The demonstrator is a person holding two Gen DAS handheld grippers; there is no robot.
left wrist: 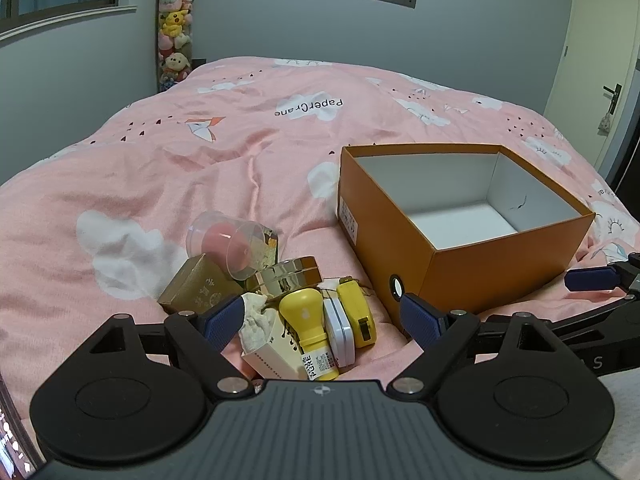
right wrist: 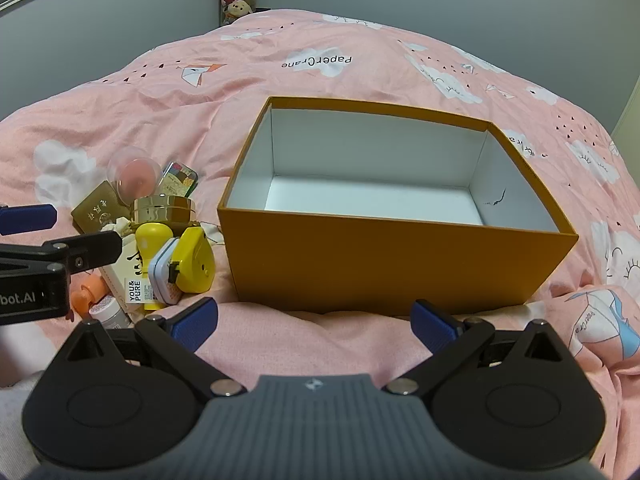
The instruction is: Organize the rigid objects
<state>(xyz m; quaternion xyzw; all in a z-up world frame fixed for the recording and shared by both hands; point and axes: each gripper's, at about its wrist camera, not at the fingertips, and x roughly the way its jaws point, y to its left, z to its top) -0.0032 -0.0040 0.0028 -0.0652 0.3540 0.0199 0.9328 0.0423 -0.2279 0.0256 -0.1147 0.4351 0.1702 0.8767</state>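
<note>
An empty orange box (left wrist: 400, 256) (right wrist: 400, 264) with a white inside stands open on the bed. Left of it lies a pile: a yellow bottle (left wrist: 302, 316) (right wrist: 150, 240), a yellow tape measure (left wrist: 356, 308) (right wrist: 196, 260), a white tin (left wrist: 338, 330) (right wrist: 162, 276), a gold round tin (left wrist: 286, 276) (right wrist: 164, 208), a gold box (left wrist: 200, 290) (right wrist: 96, 210) and a clear case with a pink sponge (left wrist: 224, 240) (right wrist: 134, 176). My left gripper (left wrist: 322, 316) is open just before the pile, holding nothing. My right gripper (right wrist: 316, 320) is open and empty, low in front of the box.
Everything rests on a pink duvet (left wrist: 240, 152) (right wrist: 320, 332) with soft folds. A small orange-capped bottle (right wrist: 88, 294) and a white jar (right wrist: 108, 314) lie at the pile's near edge. A tall column of plush toys (left wrist: 174, 32) stands by the far wall, a door (left wrist: 596, 60) at right.
</note>
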